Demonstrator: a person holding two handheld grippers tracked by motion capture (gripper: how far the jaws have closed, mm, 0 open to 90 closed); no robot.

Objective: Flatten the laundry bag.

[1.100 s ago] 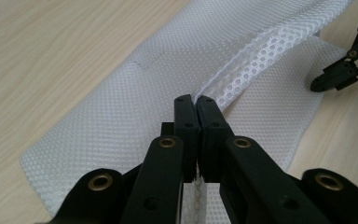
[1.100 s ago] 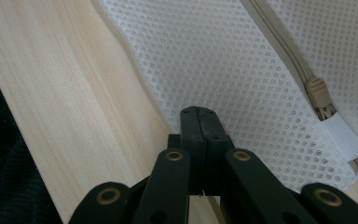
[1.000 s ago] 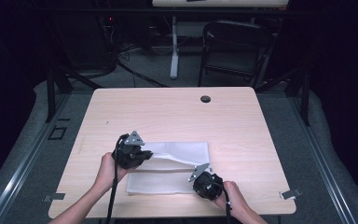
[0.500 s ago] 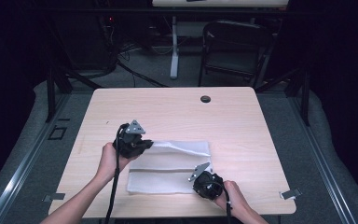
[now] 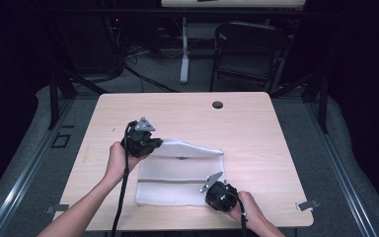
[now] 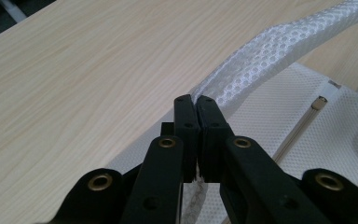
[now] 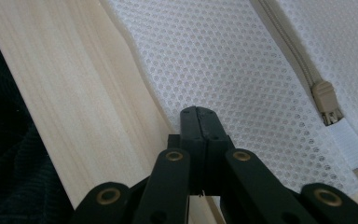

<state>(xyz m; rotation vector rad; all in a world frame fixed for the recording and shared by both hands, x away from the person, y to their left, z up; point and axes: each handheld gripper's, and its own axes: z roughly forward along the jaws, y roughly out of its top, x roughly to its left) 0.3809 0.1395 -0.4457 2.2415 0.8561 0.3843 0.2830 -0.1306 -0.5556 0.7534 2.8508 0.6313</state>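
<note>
Mesh bag (image 5: 180, 173), white, w/ a zipper (image 7: 324, 100), lies flat on the near half of the table (image 5: 256, 128), btw. our two hands. We hold it at two places. Left tongs (image 6: 196, 105) are pressed together on the far-left corner, which is raised off the table so that the far edge curves up as a rolled band, seen in the left gripper view. Right tongs (image 7: 199, 114) are closed too, pinching the near-right edge low against the table; the high view shows that gripper (image 5: 220, 196) at the bag's near-right corner.

Risks, as we judge them:
- Thin hold. Each pair grips only a narrow strip of slippery mesh; a quick pull could slide the cloth out, esp. at the lifted corner.
- Uneven fold. If the left corner travels while the right end is pinned off-line, the far edge may land skewed or bunch up.
- Zipper snag. The pull sits near the right tongs' path; dragging over it could catch the mesh.
- Edge drop. The bag's near side lies close to the table's front edge, so a tug toward us could pull it off.
</note>
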